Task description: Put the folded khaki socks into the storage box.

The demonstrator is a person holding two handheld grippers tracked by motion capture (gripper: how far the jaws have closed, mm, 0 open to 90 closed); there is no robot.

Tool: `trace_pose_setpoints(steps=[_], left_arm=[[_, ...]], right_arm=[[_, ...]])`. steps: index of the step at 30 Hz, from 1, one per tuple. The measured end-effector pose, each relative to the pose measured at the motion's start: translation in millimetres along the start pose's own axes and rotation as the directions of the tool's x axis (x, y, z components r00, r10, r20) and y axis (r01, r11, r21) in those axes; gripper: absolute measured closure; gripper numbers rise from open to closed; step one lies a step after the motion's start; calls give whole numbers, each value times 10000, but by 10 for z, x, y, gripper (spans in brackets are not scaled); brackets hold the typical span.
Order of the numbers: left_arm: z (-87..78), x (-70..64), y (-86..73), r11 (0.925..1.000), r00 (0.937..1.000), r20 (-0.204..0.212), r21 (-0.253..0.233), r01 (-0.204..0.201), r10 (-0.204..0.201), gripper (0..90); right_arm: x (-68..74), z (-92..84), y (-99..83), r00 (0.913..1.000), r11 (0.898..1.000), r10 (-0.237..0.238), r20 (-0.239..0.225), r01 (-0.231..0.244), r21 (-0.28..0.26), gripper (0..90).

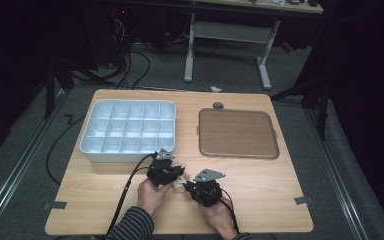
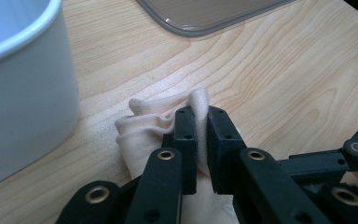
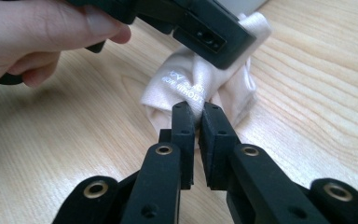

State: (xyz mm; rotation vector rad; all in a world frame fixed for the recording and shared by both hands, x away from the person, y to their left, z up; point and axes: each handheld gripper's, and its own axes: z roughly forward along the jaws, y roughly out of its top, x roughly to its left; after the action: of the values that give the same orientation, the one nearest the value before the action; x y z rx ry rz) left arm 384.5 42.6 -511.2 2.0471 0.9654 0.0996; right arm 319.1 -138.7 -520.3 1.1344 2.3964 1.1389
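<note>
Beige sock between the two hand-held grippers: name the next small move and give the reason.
Probably lift the beige sock slightly off the table with both together. The left hand-held gripper pinches one fold and the right hand-held gripper pinches the other end, so both grips look set, while the sock lies bunched on the wood beside the white compartment tray.

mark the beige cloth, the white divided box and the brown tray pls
beige cloth (image 2: 142,128), left gripper view, bunched fold
white divided box (image 1: 96,150), high view, front wall
brown tray (image 1: 237,132), high view, bare middle
</note>
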Motion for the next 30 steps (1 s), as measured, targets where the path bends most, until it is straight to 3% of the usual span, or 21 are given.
trace_pose_setpoints(steps=[5,11,17,20,23,30], left_arm=[[22,-13,1,9994,9994,-156,174,-306,309,836],[37,-5,12,9988,9991,-173,275,-394,399,832],[-70,-78,17,9971,9971,-251,246,-718,724,673],[-159,-120,13,9937,9916,-651,186,-1106,1115,609],[-203,-130,-4,9921,9875,-952,196,-1242,1255,574],[-223,-106,-135,9954,9876,-1250,246,-930,953,526]], right_arm=[[-38,40,-41,10000,9997,-9,46,8,238,858],[-54,71,-65,10000,9993,-56,18,56,357,863],[-55,77,-60,9998,9992,128,-117,-124,369,861],[-62,78,-59,9998,9992,146,-149,-141,373,860],[-68,81,-60,9998,9993,155,-143,-150,329,859],[-76,78,-59,9995,9991,274,-165,-268,329,857]])
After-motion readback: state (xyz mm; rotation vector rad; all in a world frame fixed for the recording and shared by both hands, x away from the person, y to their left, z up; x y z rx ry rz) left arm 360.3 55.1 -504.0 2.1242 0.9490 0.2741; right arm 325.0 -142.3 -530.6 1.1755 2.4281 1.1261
